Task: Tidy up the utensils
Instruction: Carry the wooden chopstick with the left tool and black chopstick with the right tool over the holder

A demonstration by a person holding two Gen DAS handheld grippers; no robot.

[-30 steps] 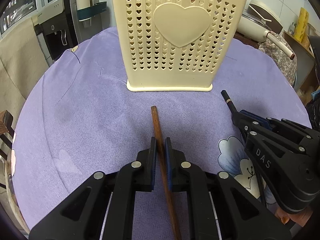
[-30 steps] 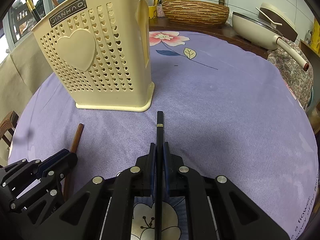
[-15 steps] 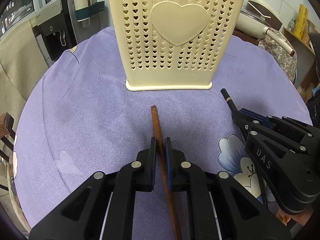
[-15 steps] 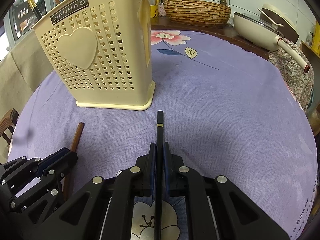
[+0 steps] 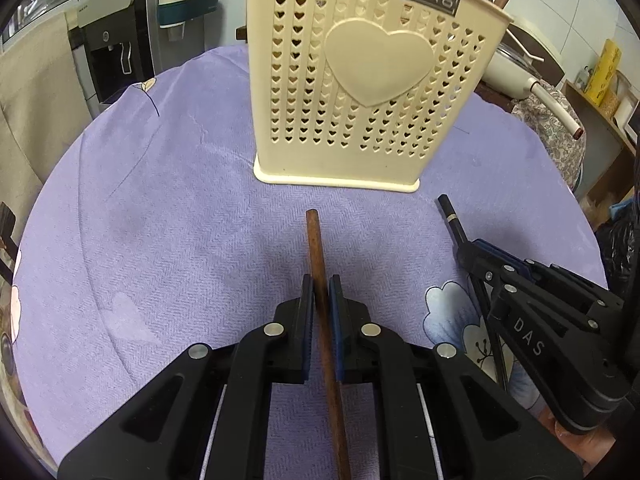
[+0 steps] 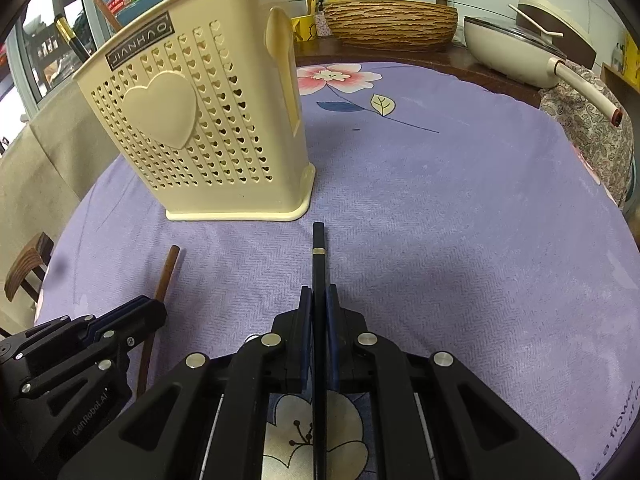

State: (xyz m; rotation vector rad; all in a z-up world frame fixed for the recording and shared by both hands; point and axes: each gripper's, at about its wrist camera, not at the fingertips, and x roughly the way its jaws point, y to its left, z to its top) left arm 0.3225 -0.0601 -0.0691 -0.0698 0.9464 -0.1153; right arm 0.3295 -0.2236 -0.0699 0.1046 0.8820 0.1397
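A cream utensil holder [image 5: 360, 92] with heart-shaped holes stands upright on the purple tablecloth [image 5: 160, 220]; several sticks poke out of its top. My left gripper [image 5: 321, 280] is shut on a brown wooden chopstick [image 5: 316, 248] whose tip points toward the holder's base. In the right wrist view my right gripper [image 6: 319, 290] is shut on a black chopstick [image 6: 318, 256] with a gold band, its tip close to the holder [image 6: 208, 128] at the right corner. Each gripper shows in the other's view: the right one [image 5: 472, 250], the left one [image 6: 154, 312].
A cream pan [image 6: 520, 48] with a long handle and a woven basket [image 6: 390, 20] sit past the table's far edge. A water dispenser [image 5: 116, 40] stands at the back left. A wooden chair [image 6: 24, 268] is beside the table's left edge.
The holder appears slightly larger and tilted in both views; both grippers stay shut on their chopsticks with little shift.
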